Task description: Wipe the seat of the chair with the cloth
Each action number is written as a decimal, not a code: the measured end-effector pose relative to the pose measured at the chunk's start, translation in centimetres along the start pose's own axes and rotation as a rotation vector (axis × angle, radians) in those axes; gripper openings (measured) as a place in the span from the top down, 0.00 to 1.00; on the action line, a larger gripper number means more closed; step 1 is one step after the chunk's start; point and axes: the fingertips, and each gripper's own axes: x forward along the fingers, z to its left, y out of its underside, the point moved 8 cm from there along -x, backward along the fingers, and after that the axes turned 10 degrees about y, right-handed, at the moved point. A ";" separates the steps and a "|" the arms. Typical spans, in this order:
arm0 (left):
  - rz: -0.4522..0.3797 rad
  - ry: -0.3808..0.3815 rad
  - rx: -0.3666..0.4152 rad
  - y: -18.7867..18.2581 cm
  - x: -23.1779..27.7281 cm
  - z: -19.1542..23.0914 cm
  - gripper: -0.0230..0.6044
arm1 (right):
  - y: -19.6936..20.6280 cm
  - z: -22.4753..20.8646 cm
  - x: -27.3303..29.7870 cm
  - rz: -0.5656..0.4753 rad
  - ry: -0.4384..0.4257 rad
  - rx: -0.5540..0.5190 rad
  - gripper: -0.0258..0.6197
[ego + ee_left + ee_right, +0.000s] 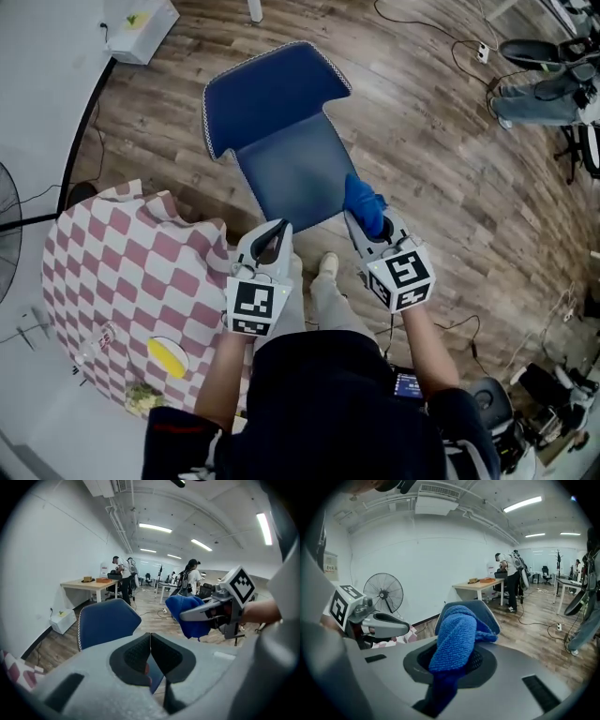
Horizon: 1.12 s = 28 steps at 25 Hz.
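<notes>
A blue chair (281, 131) stands on the wood floor in front of me, its seat (295, 178) facing me and its backrest (105, 623) beyond. My right gripper (366, 230) is shut on a bunched blue cloth (363, 204), held just above the seat's near right corner. The cloth (457, 637) fills the jaws in the right gripper view and hides most of the chair (487, 611). My left gripper (272, 242) is shut with nothing between its jaws, hovering at the seat's near left edge. The left gripper view shows the right gripper (187, 616) and cloth (190, 613).
A table with a pink-and-white checked cover (122, 281) lies at my left, bearing a yellow item (167, 357). A standing fan (383, 594) is by the white wall. A white box (139, 26) sits far left. Cables (441, 37) cross the floor. People stand at desks (91, 585) far off.
</notes>
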 end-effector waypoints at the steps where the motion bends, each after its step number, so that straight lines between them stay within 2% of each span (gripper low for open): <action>1: 0.019 0.001 0.002 1.0 0.5 0.5 0.94 | 1.0 0.1 0.9 0.025 0.001 -0.002 0.89; 6: 0.100 -0.001 -0.006 6.8 2.6 2.1 0.94 | 6.0 0.4 4.0 0.138 0.004 0.009 0.89; 12: 0.176 0.016 -0.042 13.7 6.1 3.8 0.94 | 12.4 0.9 7.7 0.264 -0.030 0.005 0.89; 19: 0.237 0.074 -0.169 21.1 9.8 6.6 0.94 | 19.3 2.2 11.8 0.375 -0.074 0.002 0.89; 28: 0.330 0.064 -0.222 29.4 15.3 9.9 0.94 | 25.8 1.9 16.7 0.491 -0.102 -0.022 0.89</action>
